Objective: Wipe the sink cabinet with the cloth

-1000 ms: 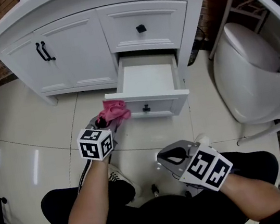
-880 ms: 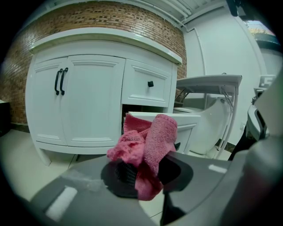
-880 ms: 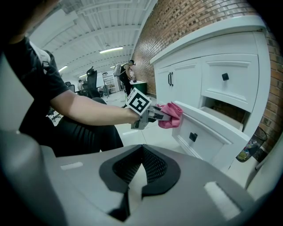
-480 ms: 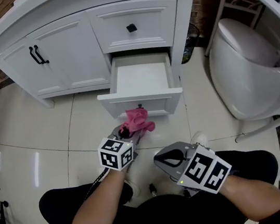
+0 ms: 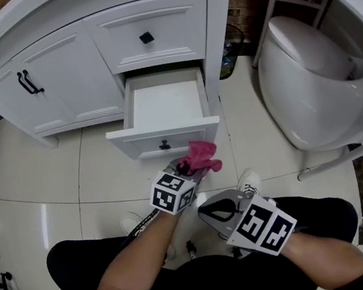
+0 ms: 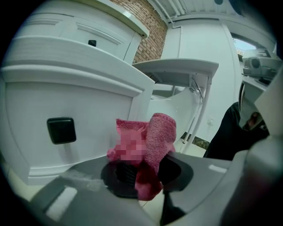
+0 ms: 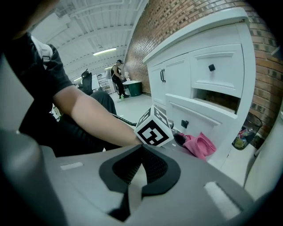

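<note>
In the left gripper jaws, cloth seems pinched.

so the pink fuzzy cloth is all scrunched up, pinched in the left gripper with its loose folds sticking up past the jaws. It sits just in front of the white sink cabinet, by the right-hand end of the pulled-out lower drawer, a bit right of that drawer's black square knob. Can't tell if it's actually touching the drawer front. The cabinet's upper drawer and both doors are shut.
</note>
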Demonstrator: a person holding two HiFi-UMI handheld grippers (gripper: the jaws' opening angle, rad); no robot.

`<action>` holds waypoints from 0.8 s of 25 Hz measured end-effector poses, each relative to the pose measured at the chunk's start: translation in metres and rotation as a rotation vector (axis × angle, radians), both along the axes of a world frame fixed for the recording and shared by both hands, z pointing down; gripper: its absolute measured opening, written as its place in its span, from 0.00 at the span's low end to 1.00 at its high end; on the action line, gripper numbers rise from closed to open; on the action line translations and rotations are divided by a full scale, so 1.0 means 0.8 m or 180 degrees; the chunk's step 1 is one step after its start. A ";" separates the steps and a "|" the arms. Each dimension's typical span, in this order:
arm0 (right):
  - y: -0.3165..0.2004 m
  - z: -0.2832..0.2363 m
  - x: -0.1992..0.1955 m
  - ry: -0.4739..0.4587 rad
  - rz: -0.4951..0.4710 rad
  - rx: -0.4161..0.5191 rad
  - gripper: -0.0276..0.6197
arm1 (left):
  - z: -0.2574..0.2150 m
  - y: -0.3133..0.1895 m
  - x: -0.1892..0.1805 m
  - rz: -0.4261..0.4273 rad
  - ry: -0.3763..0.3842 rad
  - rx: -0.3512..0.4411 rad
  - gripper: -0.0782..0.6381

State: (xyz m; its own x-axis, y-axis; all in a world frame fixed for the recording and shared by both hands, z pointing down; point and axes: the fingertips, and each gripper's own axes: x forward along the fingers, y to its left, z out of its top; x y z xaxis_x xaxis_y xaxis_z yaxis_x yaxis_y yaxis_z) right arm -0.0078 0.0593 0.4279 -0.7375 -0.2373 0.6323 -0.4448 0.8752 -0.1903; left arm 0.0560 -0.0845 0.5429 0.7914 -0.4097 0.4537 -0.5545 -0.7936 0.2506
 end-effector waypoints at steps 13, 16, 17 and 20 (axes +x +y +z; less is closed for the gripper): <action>-0.004 0.007 -0.003 -0.0007 -0.0020 -0.0087 0.05 | 0.027 -0.027 -0.048 -0.0371 -0.0182 -0.0123 0.24; -0.003 0.008 -0.006 0.0017 -0.0042 -0.0090 0.05 | 0.031 -0.035 -0.080 -0.0563 -0.0194 -0.0151 0.24; -0.003 0.008 -0.009 0.0020 -0.0054 -0.0086 0.05 | 0.033 -0.036 -0.089 -0.0619 -0.0206 -0.0166 0.24; -0.001 0.006 -0.018 0.0026 -0.0104 -0.0064 0.05 | 0.040 -0.037 -0.115 -0.0763 -0.0250 -0.0202 0.24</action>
